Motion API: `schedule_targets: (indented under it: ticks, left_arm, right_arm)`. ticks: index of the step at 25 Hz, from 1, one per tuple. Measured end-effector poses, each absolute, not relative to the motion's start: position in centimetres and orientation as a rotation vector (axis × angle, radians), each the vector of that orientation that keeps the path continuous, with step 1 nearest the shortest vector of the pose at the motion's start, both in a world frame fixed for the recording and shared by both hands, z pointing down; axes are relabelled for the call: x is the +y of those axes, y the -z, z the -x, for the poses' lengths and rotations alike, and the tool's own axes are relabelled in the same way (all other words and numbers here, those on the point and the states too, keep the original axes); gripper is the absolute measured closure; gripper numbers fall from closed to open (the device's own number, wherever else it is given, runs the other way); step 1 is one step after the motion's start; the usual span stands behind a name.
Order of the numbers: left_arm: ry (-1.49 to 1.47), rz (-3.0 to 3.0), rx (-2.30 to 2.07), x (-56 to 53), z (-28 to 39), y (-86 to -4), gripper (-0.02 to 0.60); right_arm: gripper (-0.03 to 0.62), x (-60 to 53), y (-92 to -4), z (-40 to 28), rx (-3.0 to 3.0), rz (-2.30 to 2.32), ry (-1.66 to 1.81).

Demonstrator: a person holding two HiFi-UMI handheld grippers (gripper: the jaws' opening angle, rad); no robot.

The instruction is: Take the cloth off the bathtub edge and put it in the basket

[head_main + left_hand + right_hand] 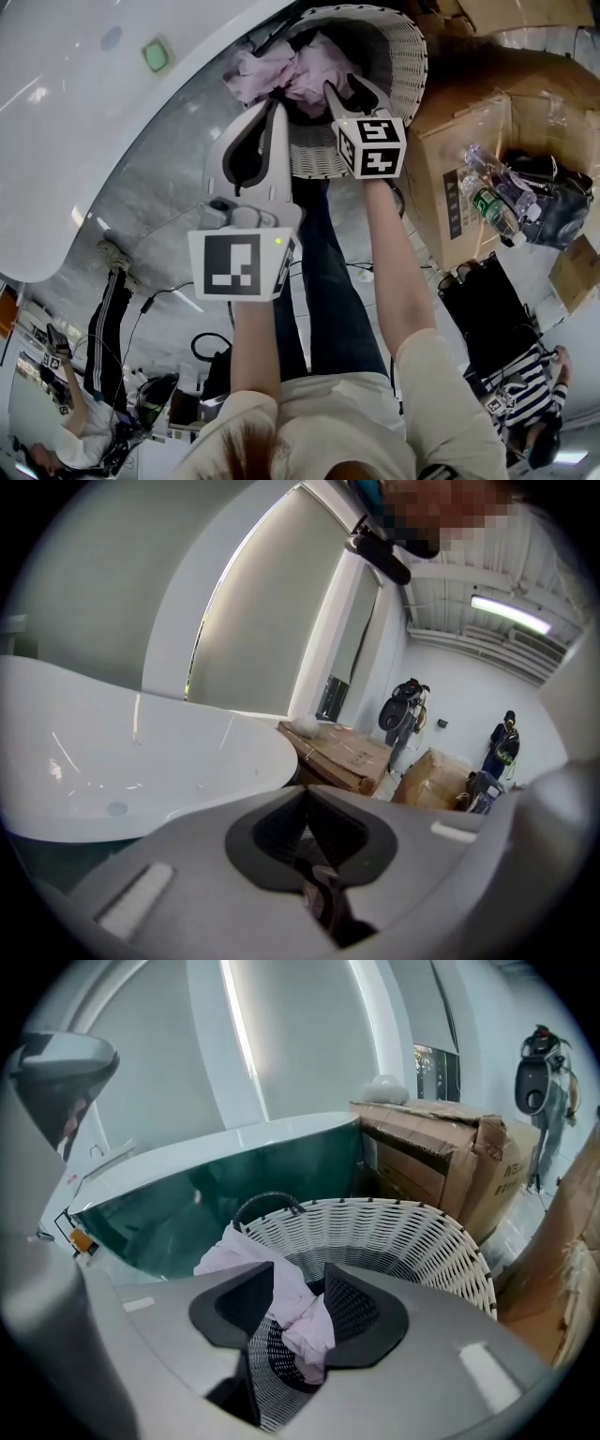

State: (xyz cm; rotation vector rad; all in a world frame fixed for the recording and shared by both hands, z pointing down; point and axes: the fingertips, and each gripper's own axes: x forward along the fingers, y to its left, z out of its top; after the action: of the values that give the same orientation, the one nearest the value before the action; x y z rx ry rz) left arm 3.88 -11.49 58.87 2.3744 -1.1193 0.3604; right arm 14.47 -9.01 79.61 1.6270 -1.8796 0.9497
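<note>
right tongs [298,1312] are clamping a fold of the pink cloth [251,1252], and i'm holding them tipped down over the mouth of the white basket [412,1232]. this is what counts now: the cloth is hanging straight below the tips and inside the rim, so it looks like opening up is all that's left to do. the rest of the bundle is trailing away from the tips, up and left toward the dark handle on the bathtub [234,1180] side. from the head view the cloth [281,73] is bunching against that side of the basket [405,58], so i'm guessing a corner might catch on the rim there. left tongs [272,105] are hovering just beside the basket on the tub side, tips closed and pinching nothing. the right pair [342,94] is the one on the job.
</note>
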Motion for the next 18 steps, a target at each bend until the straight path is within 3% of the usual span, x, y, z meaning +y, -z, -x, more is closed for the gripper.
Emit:
schedule_targets:
  ticks: [2, 6, 10, 18]
  left_arm:
    - [-0.356, -2.376, -1.118, -11.5, -3.9, -58.8, 0.534]
    - [-0.344, -2.384, -1.116, -11.7, -4.1, -58.3, 0.534]
    - [-0.350, -2.423, -1.125, -11.9, -3.9, -57.8, 0.534]
    - [-0.349, -2.457, -1.125, -12.1, -4.4, -56.6, 0.534]
  right_arm:
    - [0.432, -9.3, -79.1, -14.6, -1.885, -1.635, -0.936]
    - [0.537, -9.7, -78.2, -15.3, -1.858, -1.673, -0.894]
    - [0.593, -9.9, -77.3, -15.9, -1.846, -1.699, -0.875]
    - [0.595, -10.8, -75.2, -16.4, -1.878, -1.712, -0.847]
